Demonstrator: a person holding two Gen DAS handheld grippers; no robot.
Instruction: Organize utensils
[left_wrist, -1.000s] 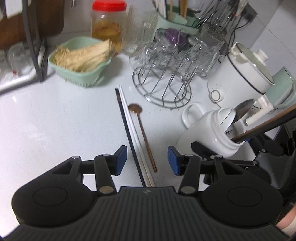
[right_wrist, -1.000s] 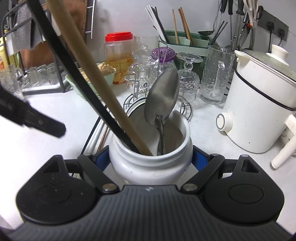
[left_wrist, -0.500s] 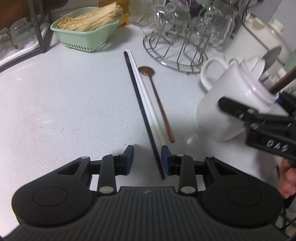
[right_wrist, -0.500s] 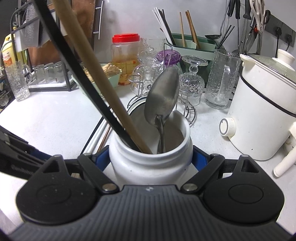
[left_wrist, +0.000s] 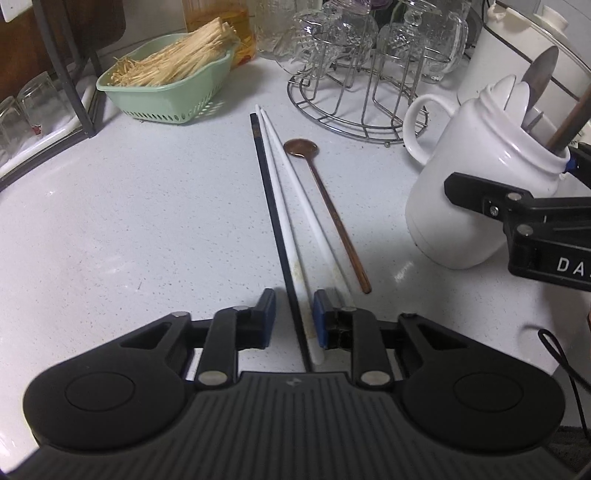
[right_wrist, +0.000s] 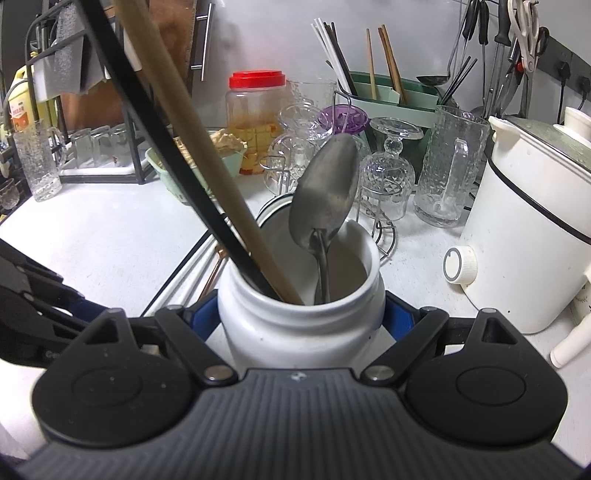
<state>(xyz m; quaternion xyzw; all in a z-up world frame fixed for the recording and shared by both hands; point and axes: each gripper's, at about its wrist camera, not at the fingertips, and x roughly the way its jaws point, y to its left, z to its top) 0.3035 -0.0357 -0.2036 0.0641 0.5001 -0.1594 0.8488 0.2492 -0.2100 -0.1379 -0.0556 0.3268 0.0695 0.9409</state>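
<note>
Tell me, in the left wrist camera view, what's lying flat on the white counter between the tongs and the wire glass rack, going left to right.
Black chopstick → two white chopsticks, side by side → long thin copper-coloured spoon, its round bowl at the far end.

Even, dim indoor light, soft shadows under the left gripper (left_wrist: 294, 317), glare on the countertop (left_wrist: 404, 269), fisheye-curved edges.

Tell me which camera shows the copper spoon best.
The left wrist view: the copper spoon lies in full on the counter beside the white chopsticks. The right wrist view shows only a sliver of it behind the white jar.
</note>
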